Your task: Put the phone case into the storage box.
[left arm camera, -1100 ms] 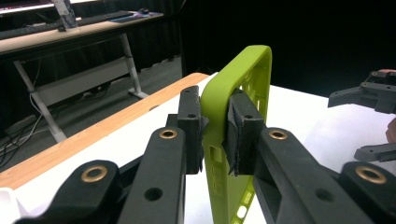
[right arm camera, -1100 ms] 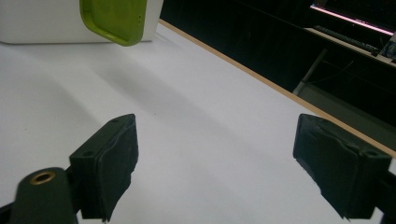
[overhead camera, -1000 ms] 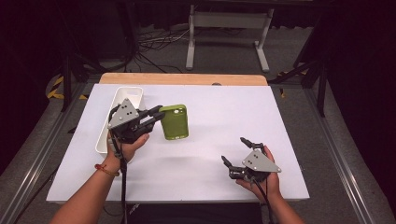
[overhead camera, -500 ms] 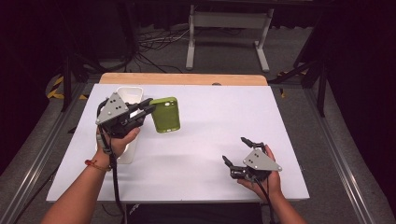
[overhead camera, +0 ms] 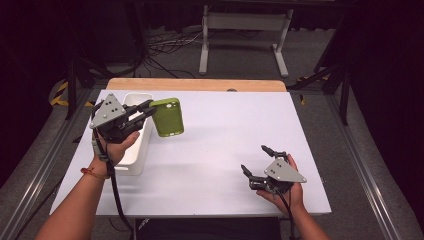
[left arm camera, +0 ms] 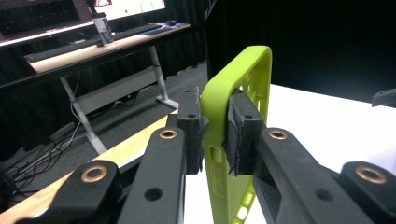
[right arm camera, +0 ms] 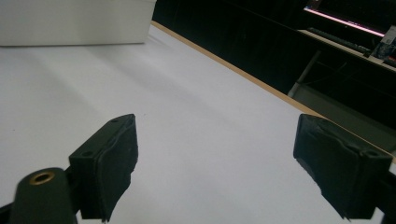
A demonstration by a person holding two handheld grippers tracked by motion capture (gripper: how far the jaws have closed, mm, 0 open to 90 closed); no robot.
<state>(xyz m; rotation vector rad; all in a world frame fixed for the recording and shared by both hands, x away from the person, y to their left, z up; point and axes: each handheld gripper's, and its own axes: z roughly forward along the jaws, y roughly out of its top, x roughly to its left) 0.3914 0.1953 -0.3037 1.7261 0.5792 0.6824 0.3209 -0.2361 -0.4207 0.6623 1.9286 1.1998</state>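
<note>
A lime-green phone case hangs above the table's left side, held at its left edge by my left gripper, which is shut on it. In the left gripper view the case stands on edge with both pads pressed on its rim. My right gripper rests low near the front right of the white table, jaws wide apart. The right gripper view shows its pads spread over bare tabletop with nothing between them.
A long white tray lies along the table's left side, just under and beside my left hand. A wooden strip runs along the table's far edge. Desk legs and cables stand on the floor behind.
My left gripper has carried the green case leftward, away from me and a little up, so it now sits beside the tray's far end. The right gripper has stayed put.
</note>
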